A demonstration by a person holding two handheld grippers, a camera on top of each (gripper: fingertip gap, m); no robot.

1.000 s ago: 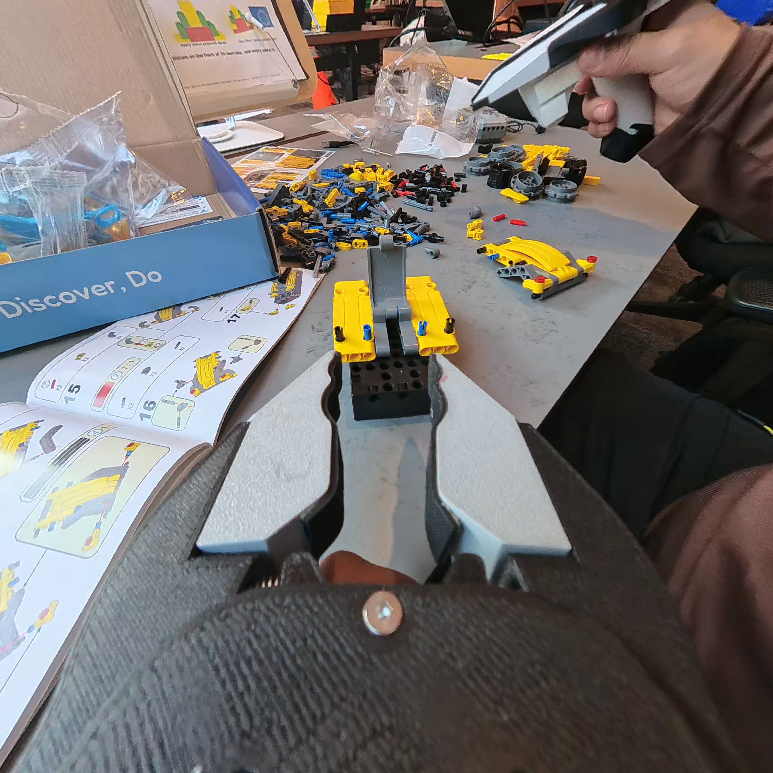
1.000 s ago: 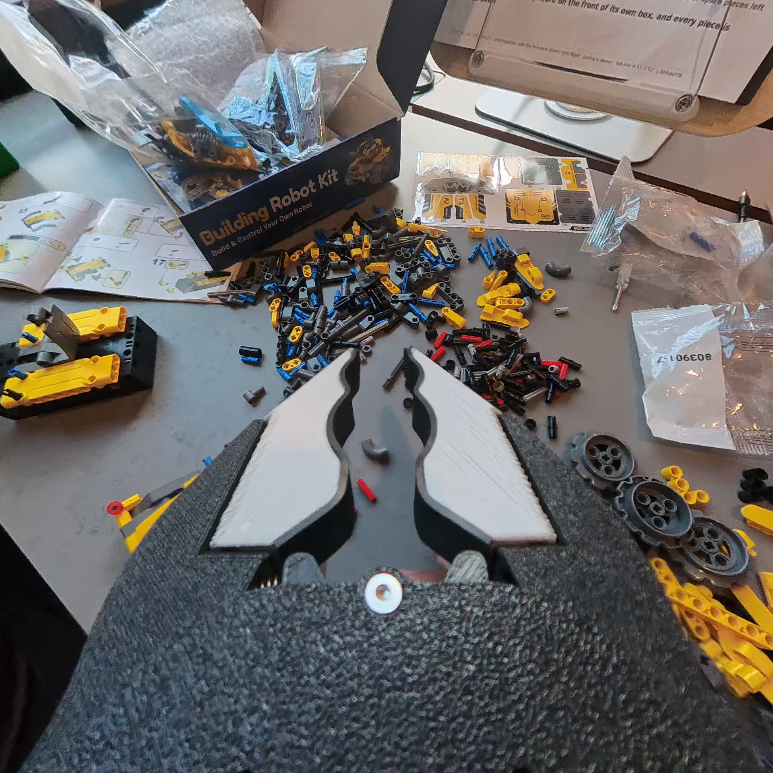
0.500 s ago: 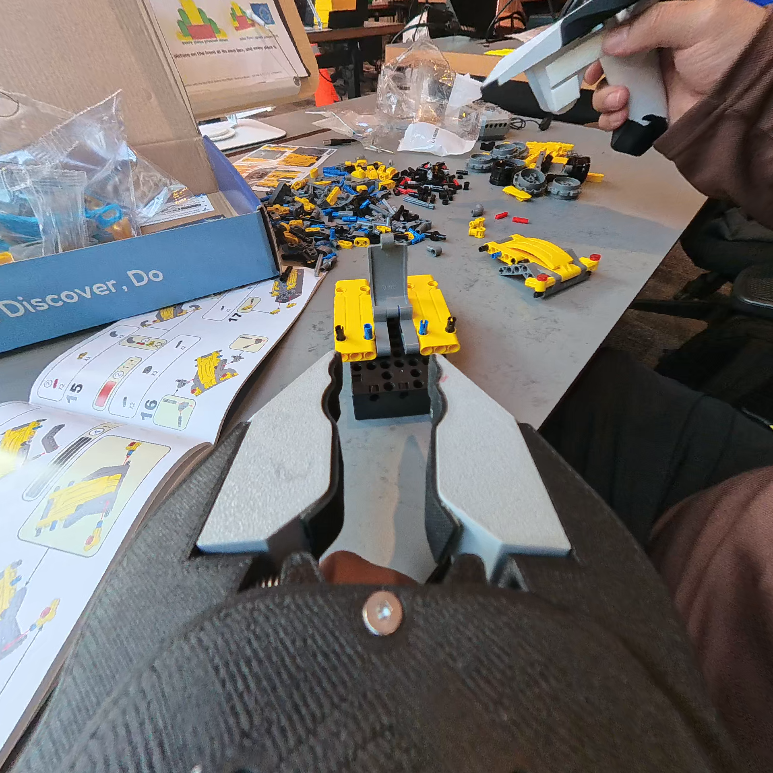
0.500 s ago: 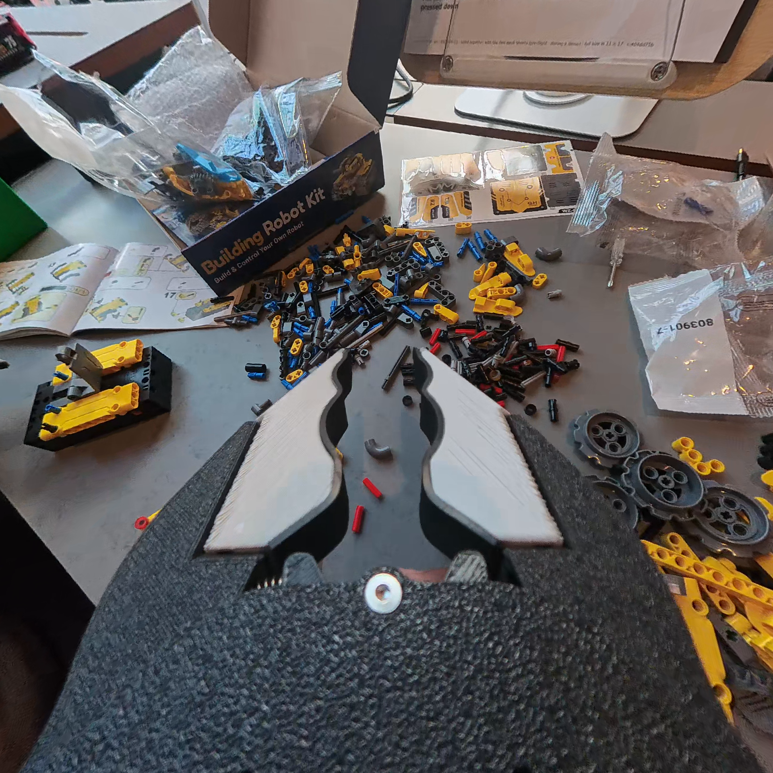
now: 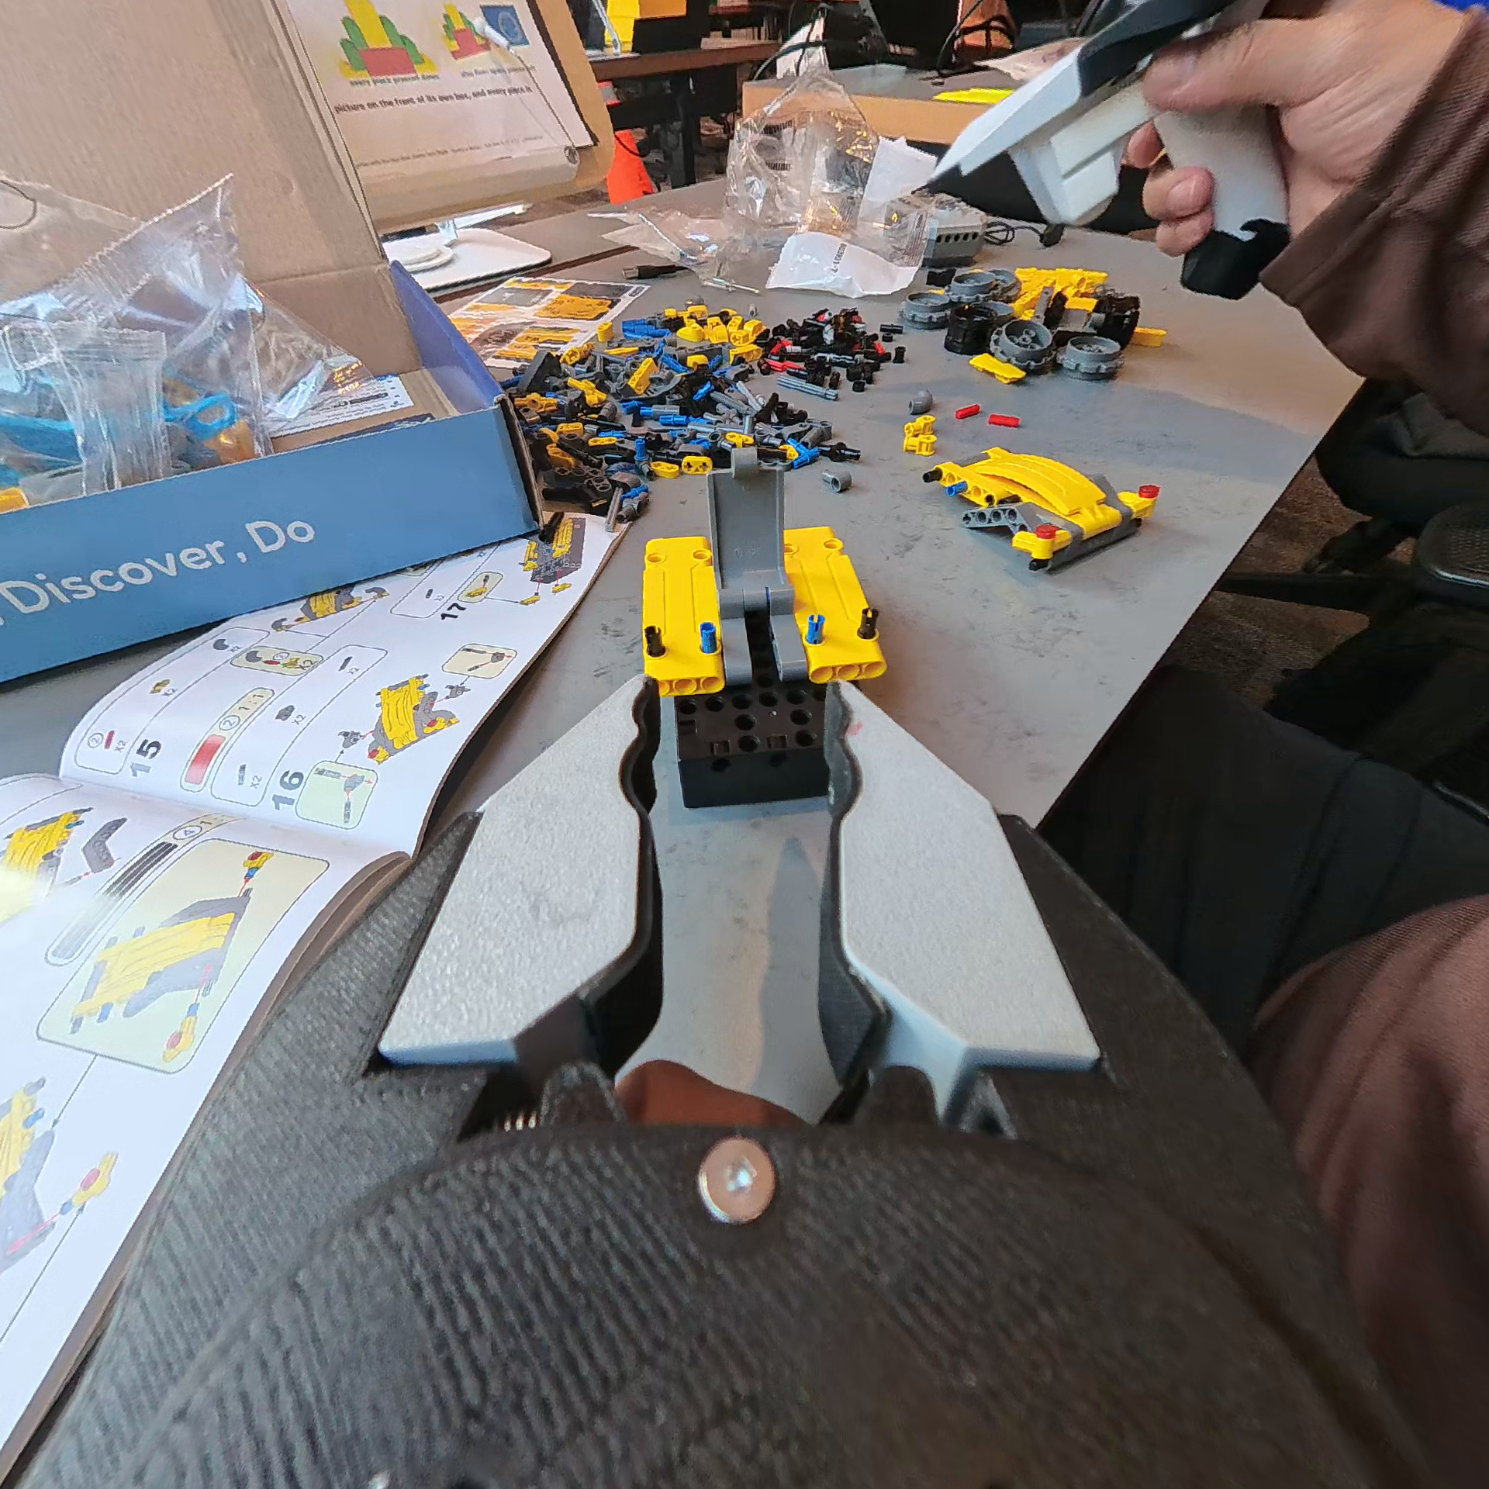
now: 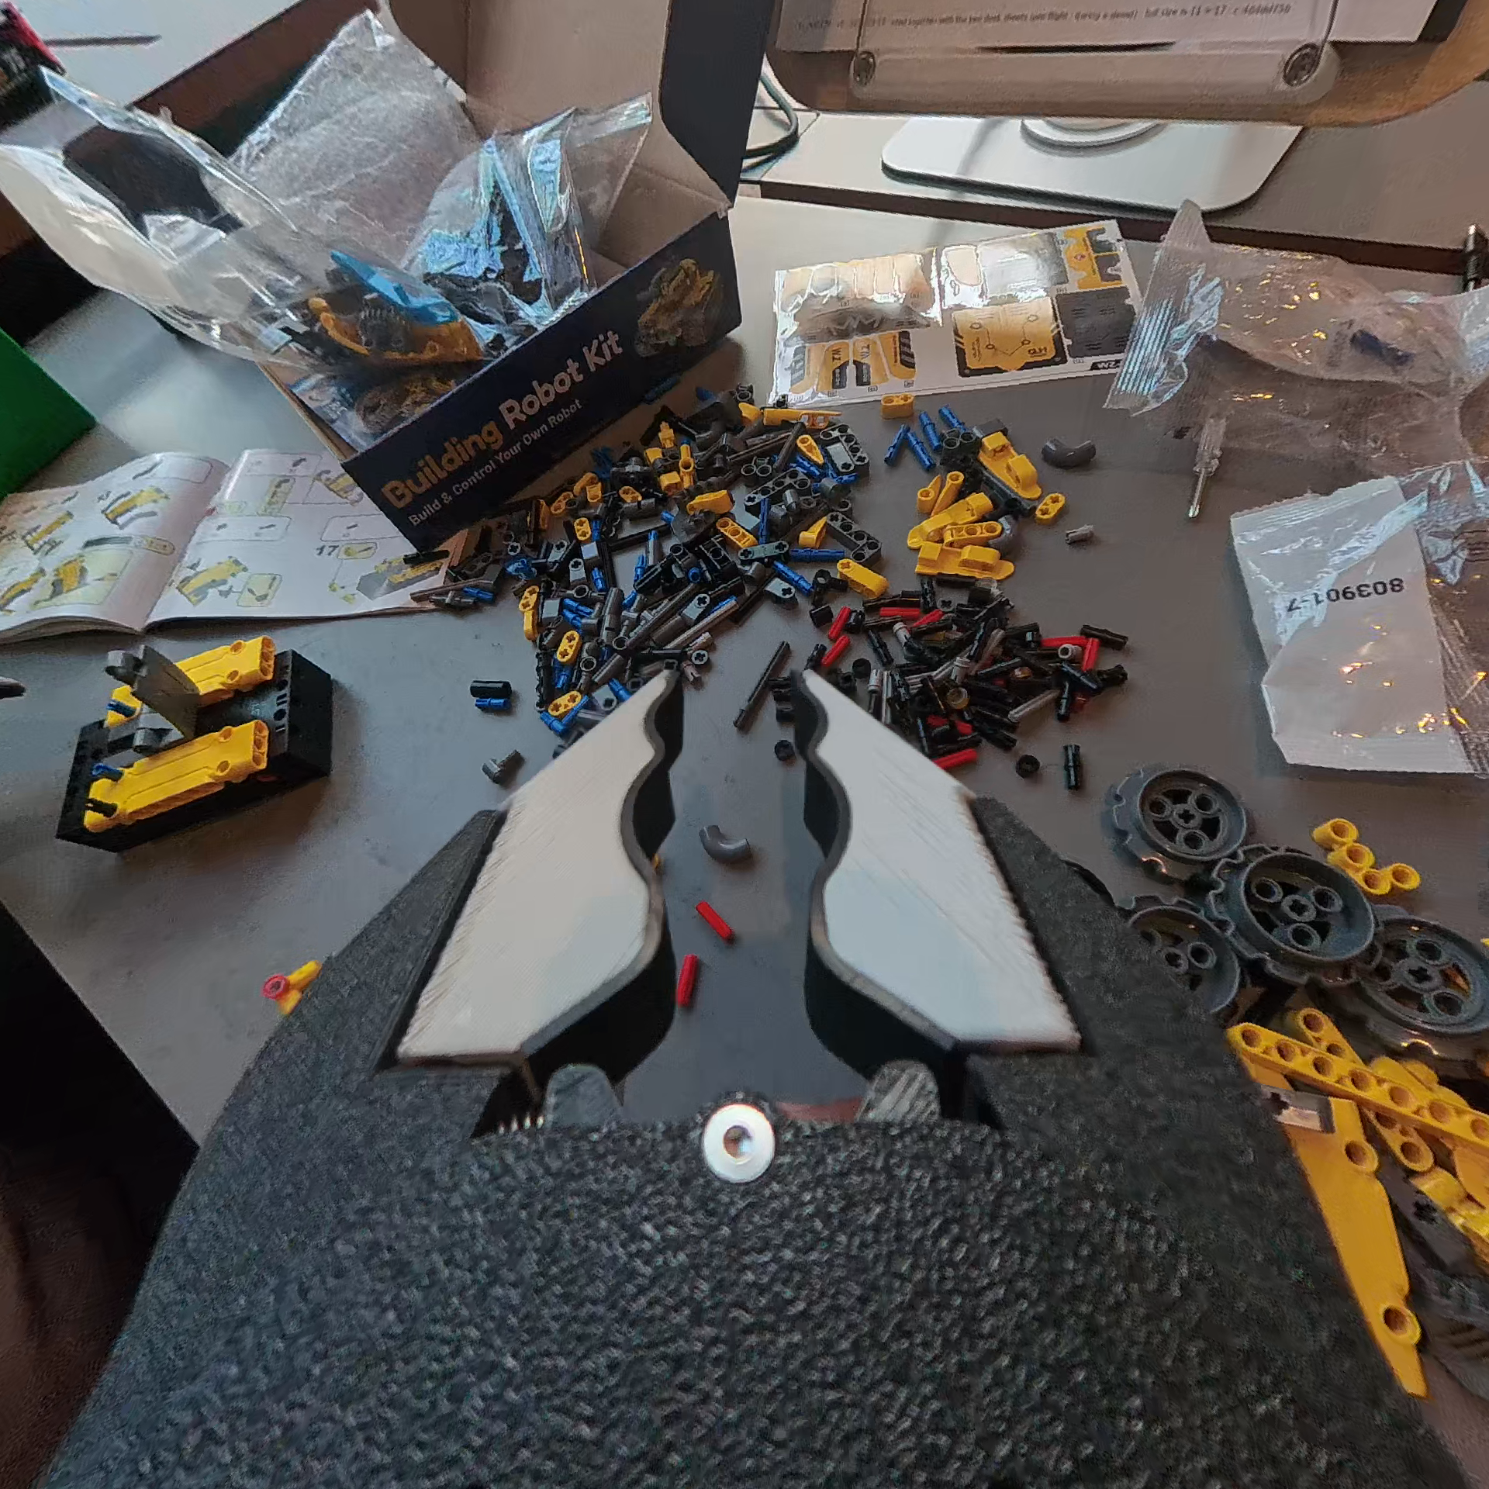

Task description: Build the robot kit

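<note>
My left gripper [image 5: 741, 701] is open and low over the table. The black base of a yellow, grey and black brick assembly [image 5: 753, 636] shows between its fingertips; I cannot tell whether they touch it. The same assembly [image 6: 193, 741] lies at the left in the right wrist view. My right gripper [image 6: 737, 685] is open and empty, held above the near edge of a pile of small loose parts [image 6: 725, 564]. A grey elbow piece [image 6: 725, 842] and two red pins [image 6: 713, 918] lie on the table between its fingers. A hand holds it at the top right of the left wrist view [image 5: 951, 181].
An open blue kit box [image 5: 242, 548] with bagged parts and an instruction booklet [image 5: 282, 725] lie left. A curved yellow sub-assembly [image 5: 1039, 499] sits near the table's right edge. Grey wheels [image 6: 1289, 902], yellow beams, plastic bags [image 6: 1370, 628] and a sticker sheet [image 6: 959, 322] lie right and behind. My hands' fingertips stand some 30 centimetres from each other. It is some 15 centimetres from my right tips to the curved yellow sub-assembly [image 5: 1039, 499].
My right gripper has pulled back and up from the parts pile and its jaws have opened a little wider. My left gripper has hardly moved.
</note>
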